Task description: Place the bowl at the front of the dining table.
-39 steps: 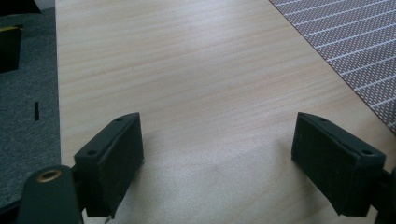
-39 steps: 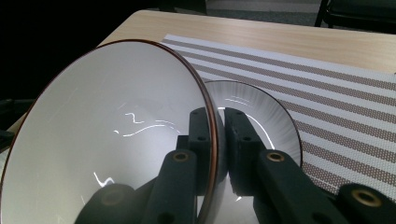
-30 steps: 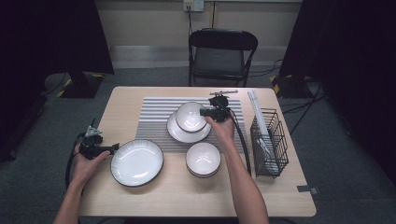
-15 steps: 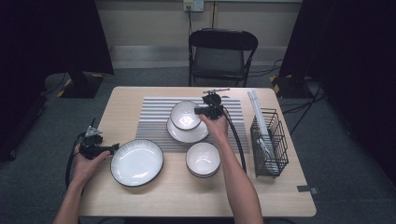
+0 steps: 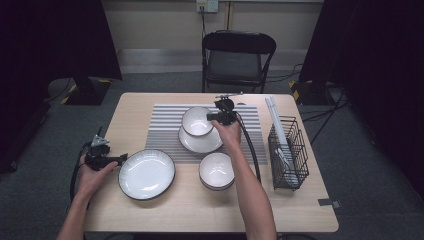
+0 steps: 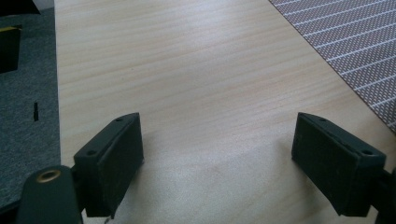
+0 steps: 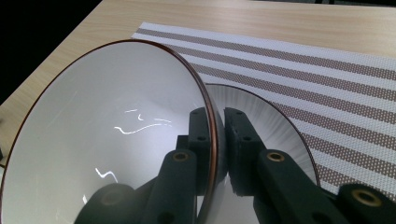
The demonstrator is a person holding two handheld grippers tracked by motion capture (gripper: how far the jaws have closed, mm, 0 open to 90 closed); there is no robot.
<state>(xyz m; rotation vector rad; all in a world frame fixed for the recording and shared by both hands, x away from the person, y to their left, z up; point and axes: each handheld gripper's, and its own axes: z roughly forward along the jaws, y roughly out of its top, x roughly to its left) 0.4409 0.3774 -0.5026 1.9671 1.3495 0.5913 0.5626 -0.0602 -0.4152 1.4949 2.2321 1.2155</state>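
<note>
1. The left gripper [image 5: 116, 159] rests near the 9 o'clock edge of the surface [image 5: 150, 212]. Its jaws stand wide apart and hold nothing. Just beside it, toward 3 o'clock, lies a large white plate [image 5: 146, 174].
2. The bowl [image 5: 196, 120] is at the middle of the striped mat [image 5: 162, 132], toward 12 o'clock. It is tilted over a small plate [image 5: 200, 141]; I cannot tell if it touches it.
3. The right gripper [image 5: 214, 117] is clamped on the bowl's rim at its 3 o'clock side, one jaw inside and one outside the wall.
4. I judge the bowl stiff, glazed, slippery and fragile, and rather heavy for a grip at one edge, so it may swing or slip. The rim is the only good place to hold.
5. A second bowl [image 5: 217, 170] stands toward 6 o'clock, apart from the mat.
6. A black wire rack [image 5: 287, 150] stands at 3 o'clock with white pieces inside.
7. The surface is pale wood, smooth and hard. Behind it, at 12 o'clock, is a folding chair [image 5: 238, 60]; the room is dark with grey carpet [image 5: 375, 165].
</note>
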